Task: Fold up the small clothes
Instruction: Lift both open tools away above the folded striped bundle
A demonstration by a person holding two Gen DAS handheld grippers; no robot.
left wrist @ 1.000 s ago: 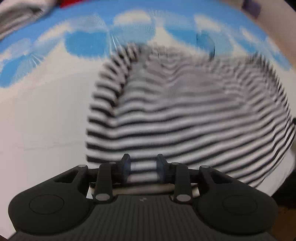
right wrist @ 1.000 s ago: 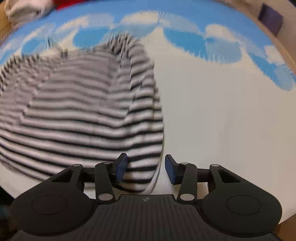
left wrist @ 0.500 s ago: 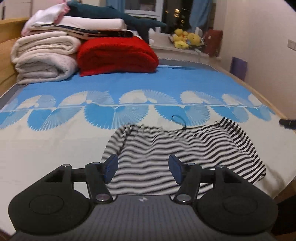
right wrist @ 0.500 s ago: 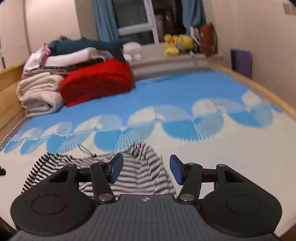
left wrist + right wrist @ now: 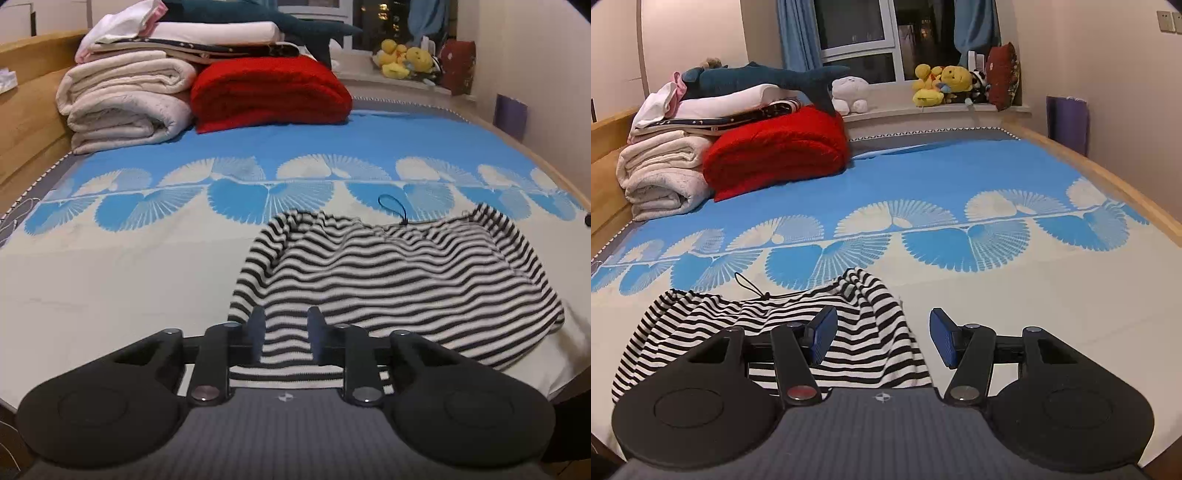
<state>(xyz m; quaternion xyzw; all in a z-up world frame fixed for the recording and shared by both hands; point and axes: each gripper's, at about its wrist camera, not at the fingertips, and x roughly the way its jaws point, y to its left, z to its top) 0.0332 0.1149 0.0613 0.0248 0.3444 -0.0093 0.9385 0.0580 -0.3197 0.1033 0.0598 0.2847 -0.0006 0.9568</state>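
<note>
A small black-and-white striped garment (image 5: 399, 280) lies rumpled on the bed near its front edge, with a dark cord loop (image 5: 393, 205) at its far side. It also shows in the right wrist view (image 5: 775, 325). My left gripper (image 5: 286, 325) is open with a narrow gap, hovering over the garment's near left part, holding nothing. My right gripper (image 5: 882, 339) is wide open and empty, above the garment's right edge.
The bed has a blue and white fan-patterned sheet (image 5: 332, 151). At its far left are folded white blankets (image 5: 125, 99), a red blanket (image 5: 269, 92) and a plush shark (image 5: 764, 79). Yellow plush toys (image 5: 942, 85) sit on the windowsill. Wooden bed frame (image 5: 1108, 173) on the right.
Both grippers have pulled back and tilted up from close over the garment, so the whole bed shows. The left jaws have narrowed since half a second ago; the right jaws opened wider.
</note>
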